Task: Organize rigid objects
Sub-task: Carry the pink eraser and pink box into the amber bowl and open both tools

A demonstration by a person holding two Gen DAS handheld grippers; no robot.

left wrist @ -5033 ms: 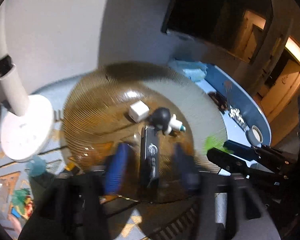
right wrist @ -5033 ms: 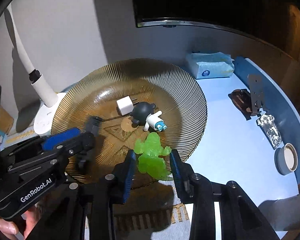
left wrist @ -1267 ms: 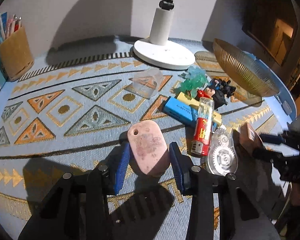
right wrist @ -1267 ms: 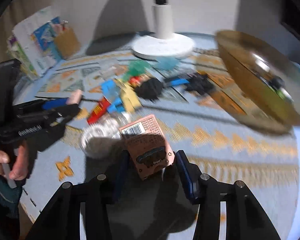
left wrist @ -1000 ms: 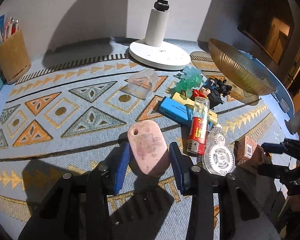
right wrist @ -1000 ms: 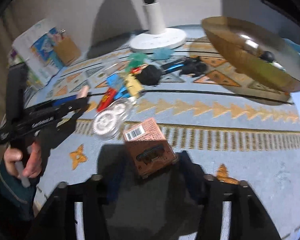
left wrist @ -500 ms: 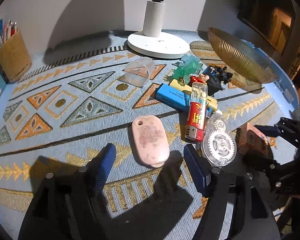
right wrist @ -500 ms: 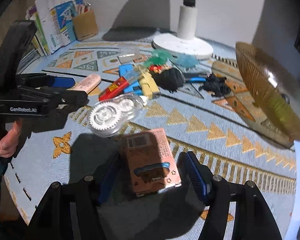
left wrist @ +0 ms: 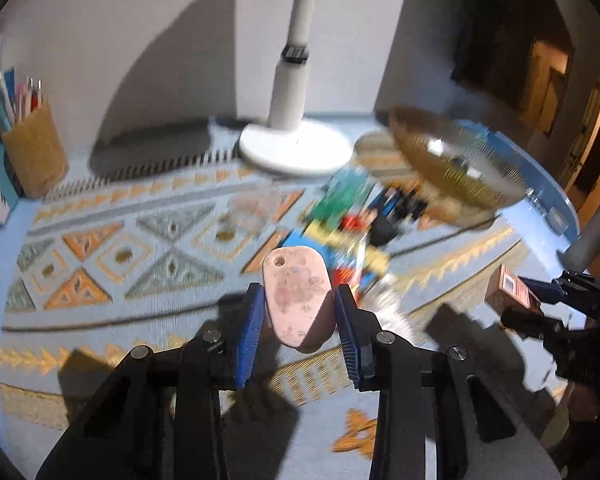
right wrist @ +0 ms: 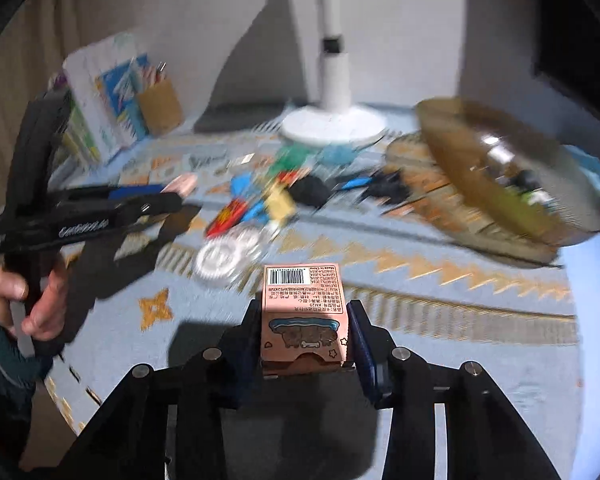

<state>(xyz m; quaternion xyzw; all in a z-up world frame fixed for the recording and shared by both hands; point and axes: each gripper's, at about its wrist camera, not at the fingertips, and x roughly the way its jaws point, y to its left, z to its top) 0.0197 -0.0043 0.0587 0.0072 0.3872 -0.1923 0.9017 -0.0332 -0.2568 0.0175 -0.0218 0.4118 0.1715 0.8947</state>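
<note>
Patterned mat [left wrist: 100, 248], mottled pink oval tag [left wrist: 298, 296], pink barcoded box [right wrist: 303, 312]

A woven cloth mat [left wrist: 100, 248] lies under a glossy ribbed amber glass bowl [left wrist: 452, 164], a smooth matt pink plastic tag [left wrist: 296, 296], and a printed pink cardboard box [right wrist: 303, 312].

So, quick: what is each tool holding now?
Left tool: closed on the pink oval tag.
Right tool: closed on the small pink box.
</note>
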